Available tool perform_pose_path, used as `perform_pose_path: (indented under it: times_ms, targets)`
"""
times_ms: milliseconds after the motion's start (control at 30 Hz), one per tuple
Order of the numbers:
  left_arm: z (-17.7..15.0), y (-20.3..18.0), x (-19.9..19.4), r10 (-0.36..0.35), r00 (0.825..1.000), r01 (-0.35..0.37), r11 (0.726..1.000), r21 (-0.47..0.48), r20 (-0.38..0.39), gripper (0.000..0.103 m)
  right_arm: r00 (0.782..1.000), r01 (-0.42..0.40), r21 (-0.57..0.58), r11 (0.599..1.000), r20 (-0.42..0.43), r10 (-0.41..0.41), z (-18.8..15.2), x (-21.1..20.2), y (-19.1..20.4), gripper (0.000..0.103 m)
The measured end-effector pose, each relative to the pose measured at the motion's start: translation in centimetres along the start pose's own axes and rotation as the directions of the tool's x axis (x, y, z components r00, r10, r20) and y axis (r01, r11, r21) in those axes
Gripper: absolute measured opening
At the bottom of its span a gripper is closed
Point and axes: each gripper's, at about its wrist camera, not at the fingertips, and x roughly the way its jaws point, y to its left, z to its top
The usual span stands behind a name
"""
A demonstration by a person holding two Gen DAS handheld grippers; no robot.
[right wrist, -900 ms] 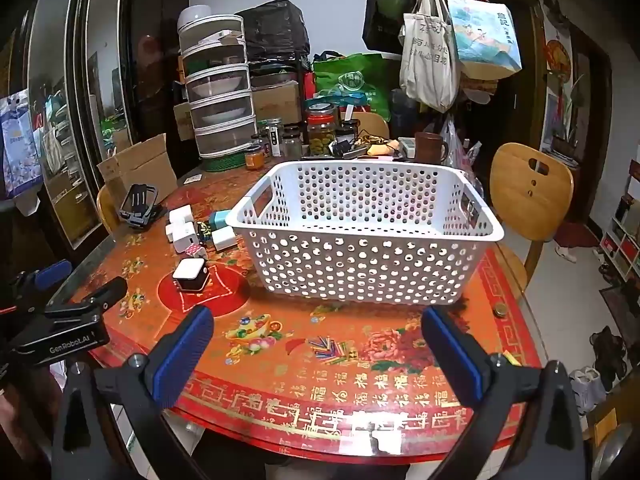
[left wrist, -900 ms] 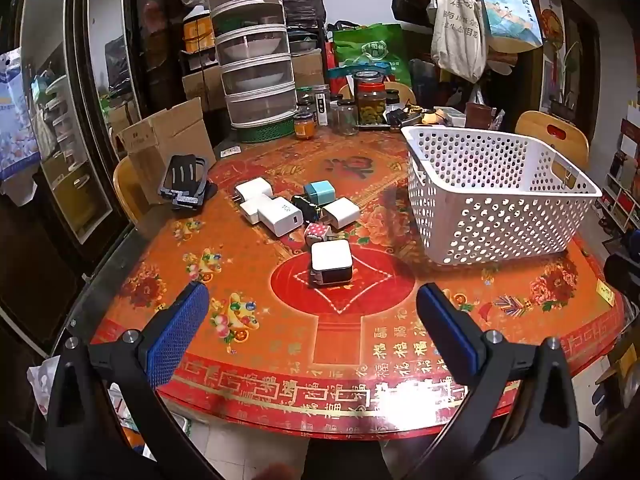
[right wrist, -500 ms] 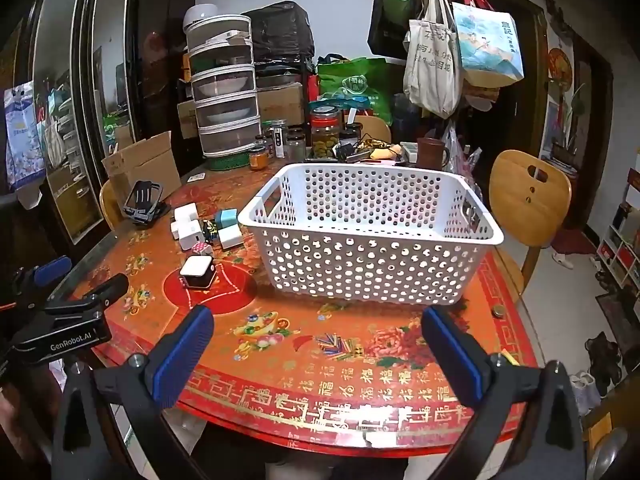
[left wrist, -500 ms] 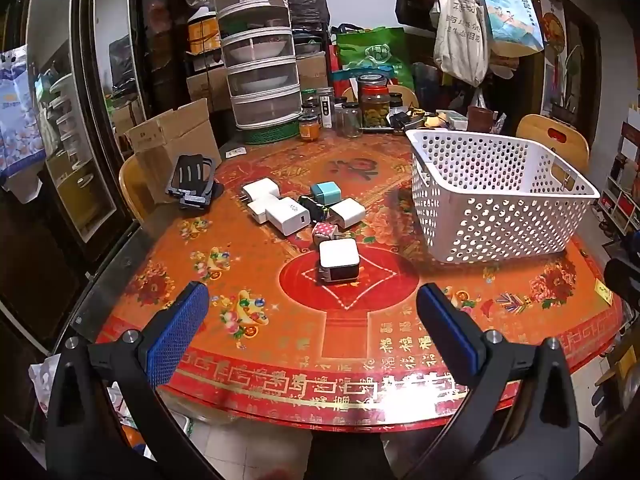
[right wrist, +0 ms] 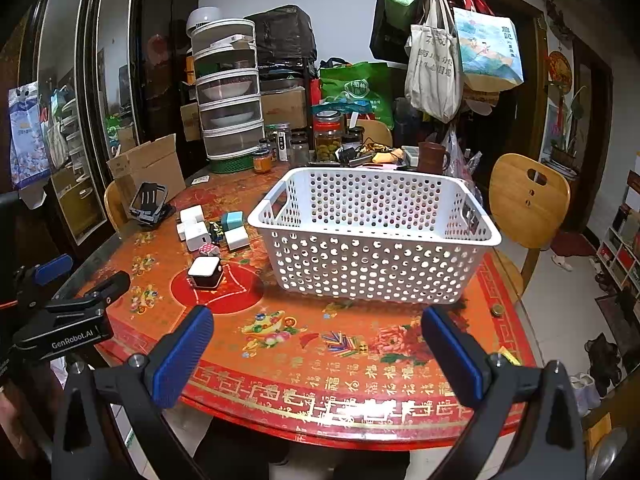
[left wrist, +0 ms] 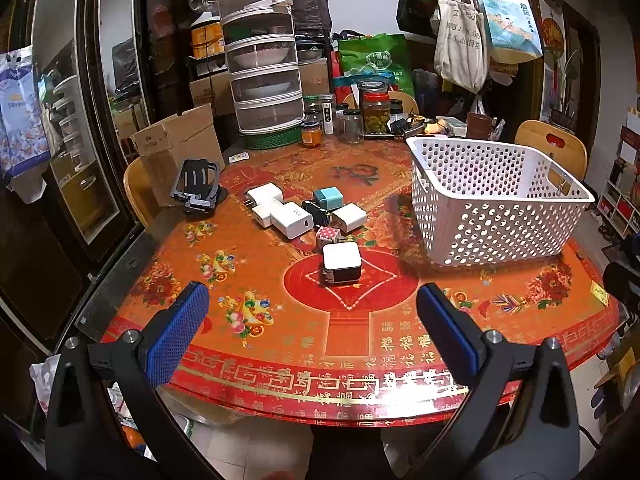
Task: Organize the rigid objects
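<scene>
Step in hand, as judged: the approach, before any first pick. Nothing is held, and the chargers all lie on the table (left wrist: 248, 280); none shows inside the basket.

White basket (right wrist: 376, 256): largest item. In the right wrist view it stands straight ahead of the right gripper (right wrist: 318, 344), beyond the gap between its fingers and well apart from them. Its long axis runs across that view, open side up. It appears empty. From the left gripper (left wrist: 312, 326) it lies ahead and off to the right-hand finger's side.

Left gripper: jaws at full spread, nothing between them, hovering over the near table edge and tilted downward.

Right gripper: likewise spread wide and empty, tilted downward.

Cluster of chargers (left wrist: 304, 212): ahead of the left jaws, beyond the nearest piece, packed close, several touching. The flat white charger (left wrist: 291, 219) has its long axis running diagonally, one end towards the left finger's side.

White and black charger (left wrist: 341, 263): nearest piece, directly ahead of the left jaws and roughly centred on the gap, apart from both fingers. It is near cubic, so no clear long axis; white face upward, dark face towards the gripper.

Next move, as judged: advance the left gripper forward and down until the fingers flank this charger, then close and carry it rightward to the basket. Its spacing from the cluster favours a clean grip.
</scene>
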Motion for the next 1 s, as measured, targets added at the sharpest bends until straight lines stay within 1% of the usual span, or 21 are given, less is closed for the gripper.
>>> perform_pose_path:
  times_ms: [433, 1000]
  targets:
    - [-0.1, 0.1, -1.8, 0.001, 1.0, -0.001, 1.0, 0.0, 0.027, 0.102, 1.0, -0.019, -0.008, 1.0, 0.015, 0.019, -0.2, -0.6, 0.9, 0.103]
    - [-0.1, 0.0, -2.4, -0.009, 0.999, 0.01, 1.0, -0.004, 0.033, 0.102, 1.0, -0.017, -0.01, 1.0, 0.017, 0.017, -0.6, -1.4, 0.8, 0.103]
